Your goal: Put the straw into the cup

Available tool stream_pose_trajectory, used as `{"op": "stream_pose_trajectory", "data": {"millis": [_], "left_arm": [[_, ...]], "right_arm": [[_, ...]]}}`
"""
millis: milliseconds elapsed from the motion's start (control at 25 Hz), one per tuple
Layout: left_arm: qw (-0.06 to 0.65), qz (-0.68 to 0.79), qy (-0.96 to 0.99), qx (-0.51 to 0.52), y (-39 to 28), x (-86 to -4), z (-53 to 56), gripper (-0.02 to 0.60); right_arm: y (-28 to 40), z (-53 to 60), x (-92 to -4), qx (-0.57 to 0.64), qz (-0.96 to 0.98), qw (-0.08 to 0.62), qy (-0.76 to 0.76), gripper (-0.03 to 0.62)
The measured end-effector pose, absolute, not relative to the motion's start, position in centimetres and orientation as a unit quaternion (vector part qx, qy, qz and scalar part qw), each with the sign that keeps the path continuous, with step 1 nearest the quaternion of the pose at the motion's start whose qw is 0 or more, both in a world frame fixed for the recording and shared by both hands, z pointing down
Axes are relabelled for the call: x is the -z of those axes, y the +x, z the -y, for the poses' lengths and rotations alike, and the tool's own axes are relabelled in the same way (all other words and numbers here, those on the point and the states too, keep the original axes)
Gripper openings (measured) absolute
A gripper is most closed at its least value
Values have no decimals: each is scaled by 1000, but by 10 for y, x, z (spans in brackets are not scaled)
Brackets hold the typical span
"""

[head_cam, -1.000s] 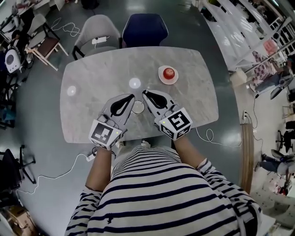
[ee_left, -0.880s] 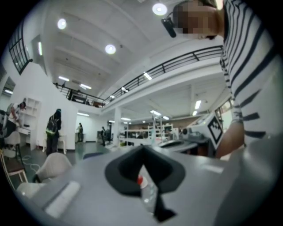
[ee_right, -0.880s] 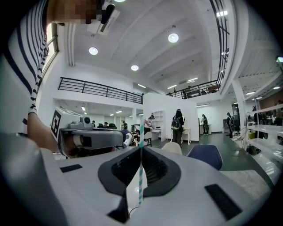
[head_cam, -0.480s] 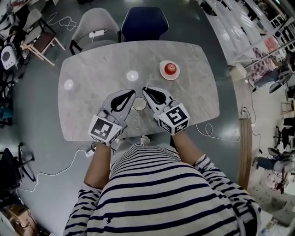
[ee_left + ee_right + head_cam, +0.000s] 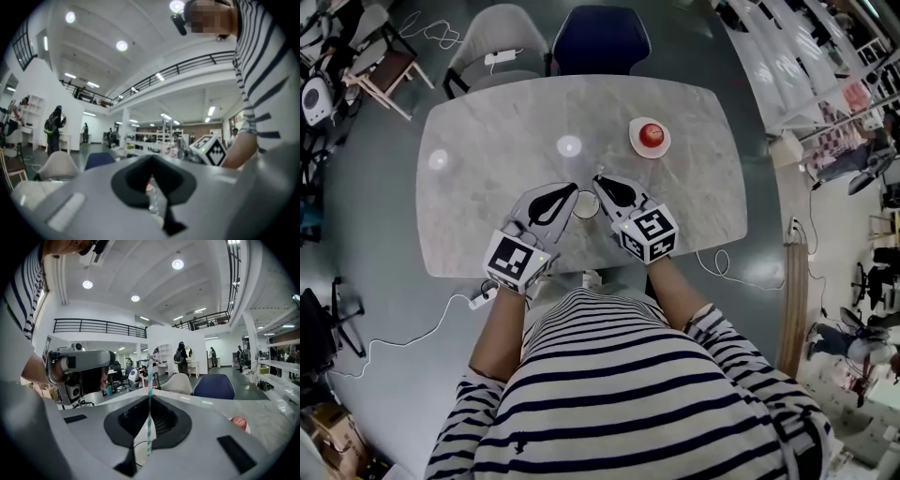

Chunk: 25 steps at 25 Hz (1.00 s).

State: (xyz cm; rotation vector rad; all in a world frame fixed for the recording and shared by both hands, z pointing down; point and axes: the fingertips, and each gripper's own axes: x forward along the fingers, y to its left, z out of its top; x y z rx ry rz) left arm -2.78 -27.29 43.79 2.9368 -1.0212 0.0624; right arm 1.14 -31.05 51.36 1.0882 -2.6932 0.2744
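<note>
A small pale cup (image 5: 584,206) stands on the marble table (image 5: 487,122), between my two grippers. My right gripper (image 5: 599,185) is shut on a teal-and-white striped straw (image 5: 150,416), which it holds upright. In the right gripper view the cup (image 5: 139,449) shows low behind the straw. My left gripper (image 5: 571,190) lies just left of the cup with its jaws together. Through the jaw opening in the left gripper view I see a translucent shape (image 5: 153,200). Whether that gripper pinches the cup's rim is unclear.
A red apple (image 5: 652,134) sits on a small white plate (image 5: 636,146) at the table's far right. A grey chair (image 5: 499,45) and a blue chair (image 5: 602,39) stand behind the table. A cable (image 5: 727,272) hangs by the near right edge.
Only the head camera has shifted a little. Both grippers stay beside the cup as before, the right one still holding the straw.
</note>
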Motion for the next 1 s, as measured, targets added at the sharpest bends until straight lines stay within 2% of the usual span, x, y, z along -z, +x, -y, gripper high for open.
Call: {"op": "stream_pose_trajectory", "data": {"millis": [1000], "left_arm": [[32,324,945,-35,-24,-453,279,8]], "right_arm": [[8,303,-584,-127,910,177,353,17]]}}
